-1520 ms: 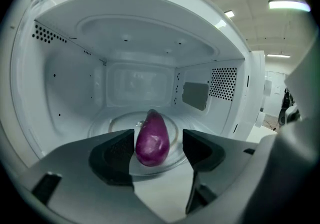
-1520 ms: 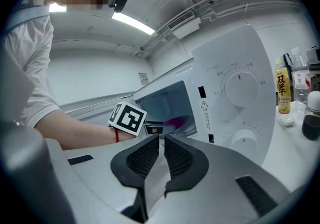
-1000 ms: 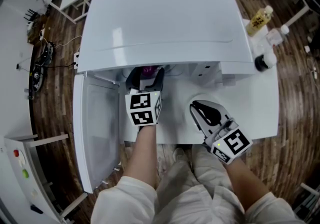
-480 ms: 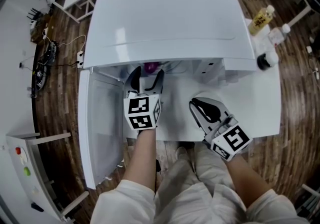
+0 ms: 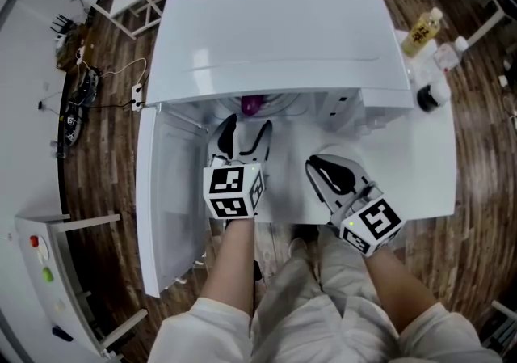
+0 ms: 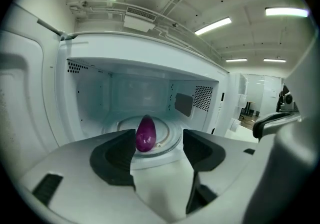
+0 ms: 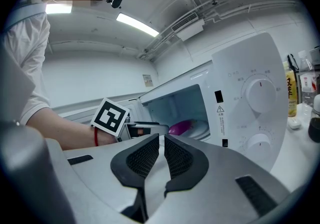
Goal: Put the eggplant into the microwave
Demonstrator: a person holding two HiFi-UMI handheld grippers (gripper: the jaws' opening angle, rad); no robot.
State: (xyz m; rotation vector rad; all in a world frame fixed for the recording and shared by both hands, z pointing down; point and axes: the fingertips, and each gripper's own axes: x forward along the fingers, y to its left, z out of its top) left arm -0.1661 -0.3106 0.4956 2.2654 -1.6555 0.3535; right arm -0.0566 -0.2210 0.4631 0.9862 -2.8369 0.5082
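The purple eggplant [image 6: 145, 135] lies on the glass turntable [image 6: 165, 140] inside the white microwave [image 5: 275, 30]. It shows as a purple spot [image 5: 252, 103] in the head view and at the cavity mouth [image 7: 180, 127] in the right gripper view. My left gripper [image 5: 243, 133] is open and empty, just outside the cavity, a short way in front of the eggplant. My right gripper [image 5: 329, 172] is shut on nothing, over the white table in front of the control panel [image 7: 250, 108].
The microwave door [image 5: 170, 208] hangs open to the left. A yellow-labelled bottle [image 5: 420, 30], a clear bottle [image 5: 448, 54] and a dark round object [image 5: 426, 99] stand on the table [image 5: 420, 183] right of the microwave. Wood floor surrounds the table.
My left gripper has drawn back out of the microwave toward me with its jaws open, leaving the eggplant on the turntable. The right gripper has barely moved.
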